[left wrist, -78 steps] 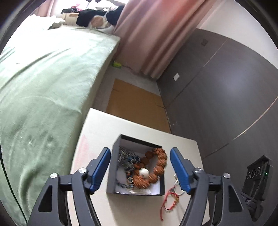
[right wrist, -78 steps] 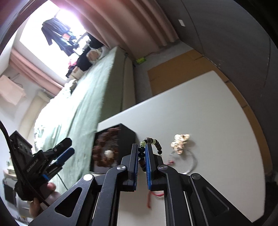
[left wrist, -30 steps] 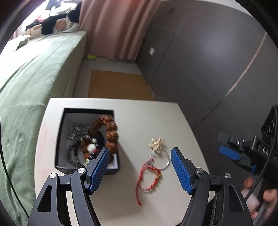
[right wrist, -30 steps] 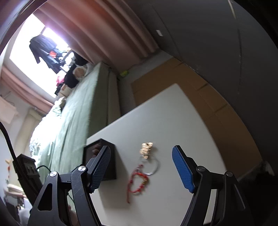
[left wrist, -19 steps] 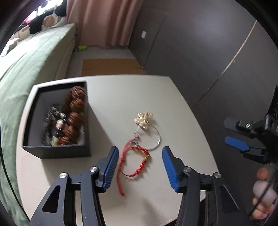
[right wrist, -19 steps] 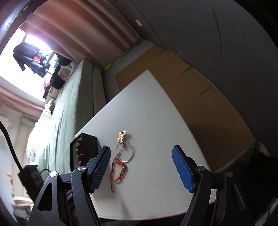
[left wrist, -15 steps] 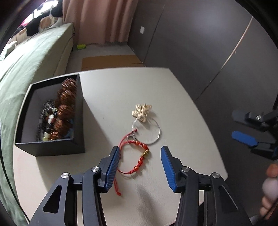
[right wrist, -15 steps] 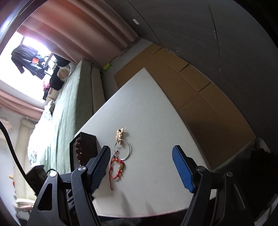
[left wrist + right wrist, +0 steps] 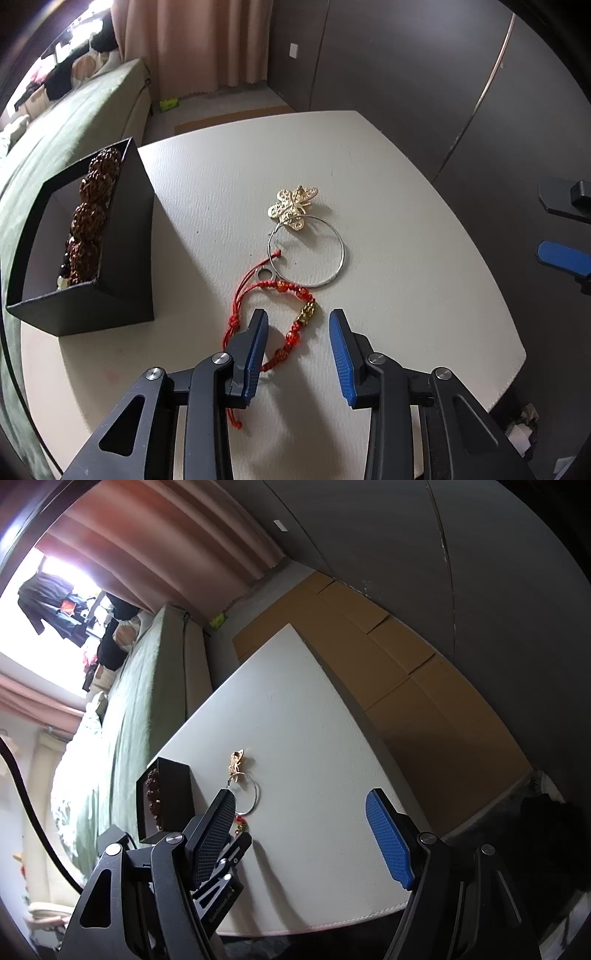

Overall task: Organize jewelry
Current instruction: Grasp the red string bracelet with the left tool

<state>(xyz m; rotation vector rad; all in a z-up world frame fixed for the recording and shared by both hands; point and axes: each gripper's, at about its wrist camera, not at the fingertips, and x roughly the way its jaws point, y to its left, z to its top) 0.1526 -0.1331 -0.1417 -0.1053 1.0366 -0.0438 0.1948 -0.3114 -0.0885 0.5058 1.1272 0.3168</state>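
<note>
The left gripper (image 9: 297,325) hangs low over the near part of the white bench (image 9: 406,258), pointing steeply down, and its jaws are closing. Between the two blue pads lies the near loop of a red cord bracelet (image 9: 291,295) with red beads and a small gold charm; the pads do not yet press on it, though the left pad sits just over the cord where the loop turns back. The bracelet's knotted tails run near and left, partly under that finger.

Just beyond the bracelet lies a thin silver hoop (image 9: 306,253), its near edge touching or overlapping the red cord, and a gold butterfly ornament (image 9: 293,206) sits at the hoop's far rim. To the left stands an open black box (image 9: 122,266), apart from the loose pieces, with large brown beads (image 9: 92,214) along its right inner wall.

The right gripper (image 9: 299,830) hovers at the near right edge of the bench with its jaws spread wide and nothing between them. From its view the hoop (image 9: 253,794), the butterfly (image 9: 235,762) and the box (image 9: 173,794) lie to the far left, and the left gripper's black body shows just behind its left finger. A green bed (image 9: 55,122) runs along the left of the bench.
</note>
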